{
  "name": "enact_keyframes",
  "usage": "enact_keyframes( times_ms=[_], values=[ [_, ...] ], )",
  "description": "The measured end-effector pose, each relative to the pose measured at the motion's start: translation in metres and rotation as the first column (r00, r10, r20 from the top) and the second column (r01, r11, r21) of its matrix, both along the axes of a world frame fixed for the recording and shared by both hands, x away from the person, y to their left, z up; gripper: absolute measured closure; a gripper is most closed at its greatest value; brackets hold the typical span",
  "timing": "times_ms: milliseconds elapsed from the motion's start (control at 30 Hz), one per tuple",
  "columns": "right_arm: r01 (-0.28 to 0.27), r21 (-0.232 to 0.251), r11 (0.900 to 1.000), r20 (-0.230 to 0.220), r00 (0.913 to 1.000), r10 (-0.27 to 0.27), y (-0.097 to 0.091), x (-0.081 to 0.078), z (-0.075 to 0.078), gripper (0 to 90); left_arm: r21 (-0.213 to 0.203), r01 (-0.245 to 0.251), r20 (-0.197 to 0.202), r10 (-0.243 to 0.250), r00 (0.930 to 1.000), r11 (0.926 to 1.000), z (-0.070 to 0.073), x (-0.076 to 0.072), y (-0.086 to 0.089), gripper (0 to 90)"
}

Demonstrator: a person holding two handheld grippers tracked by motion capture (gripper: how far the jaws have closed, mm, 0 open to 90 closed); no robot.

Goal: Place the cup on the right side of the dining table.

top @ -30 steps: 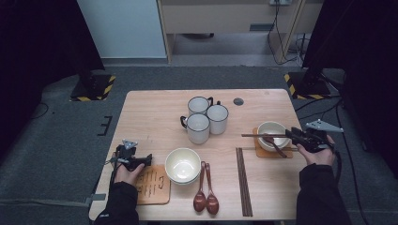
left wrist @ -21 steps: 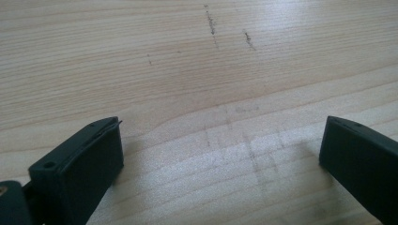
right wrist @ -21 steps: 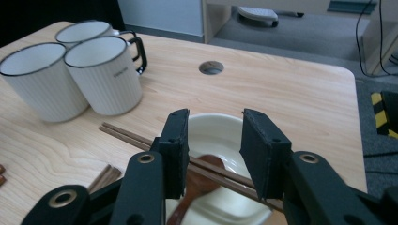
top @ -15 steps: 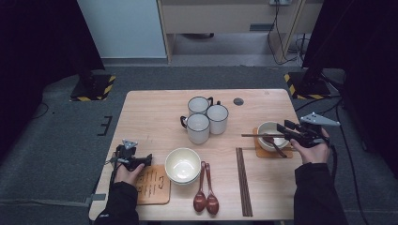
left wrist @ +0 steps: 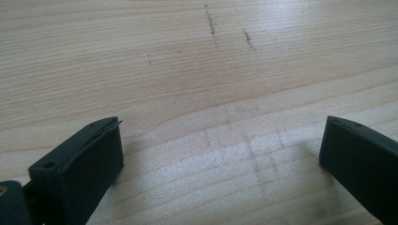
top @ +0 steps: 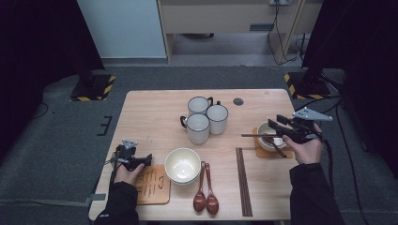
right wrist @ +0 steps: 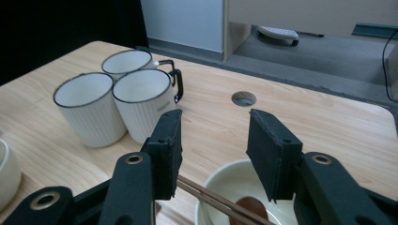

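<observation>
My right gripper (top: 273, 125) (right wrist: 213, 119) hovers over a cream bowl (top: 264, 133) (right wrist: 225, 180) on a wooden coaster (top: 261, 151) at the table's right side. Its jaws have just been opening and hold nothing. A pair of dark chopsticks (top: 253, 135) (right wrist: 206, 194) lies across the bowl's rim below the jaws, and a brown spoon (right wrist: 251, 206) rests inside. At the left front, my left gripper (top: 148, 160) (left wrist: 220, 140) sits low over bare wood, open and empty.
Three white mugs (top: 206, 119) (right wrist: 117, 101) stand clustered mid-table. Stacked cream bowls (top: 182, 165), two brown spoons (top: 205, 197) and another pair of chopsticks (top: 242, 180) lie near the front edge. A second wooden coaster (top: 151, 185) lies by the left hand. A cable hole (top: 238, 101) (right wrist: 244, 98) sits at the back.
The right gripper has lifted up off the bowl and its jaws stand wider apart. The chopsticks stay across the bowl. The left gripper has not moved.
</observation>
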State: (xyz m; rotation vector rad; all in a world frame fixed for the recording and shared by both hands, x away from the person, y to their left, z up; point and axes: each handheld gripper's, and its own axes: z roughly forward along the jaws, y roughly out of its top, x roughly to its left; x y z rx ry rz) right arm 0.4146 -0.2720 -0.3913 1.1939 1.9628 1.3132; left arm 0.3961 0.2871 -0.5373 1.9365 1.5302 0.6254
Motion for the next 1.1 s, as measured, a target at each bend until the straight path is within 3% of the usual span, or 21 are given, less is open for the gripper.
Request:
enact_keyframes(
  times_ms=[733, 1100],
  values=[
    [-0.072, -0.034, 0.9969, 0.027, 0.9970, 0.072, 0.054, 0.020, 0.030, 52.1, 0.000, 0.000, 0.000, 0.000, 1.0000, 1.0000, 0.000, 0.000, 0.000, 0.0],
    [-0.088, -0.044, 0.9952, 0.012, 0.9960, 0.088, 0.077, 0.030, 0.030, 51.6, 0.001, 0.000, -0.001, 0.000, 1.0000, 1.0000, 0.000, 0.000, 0.000, 0.0]
  ],
)
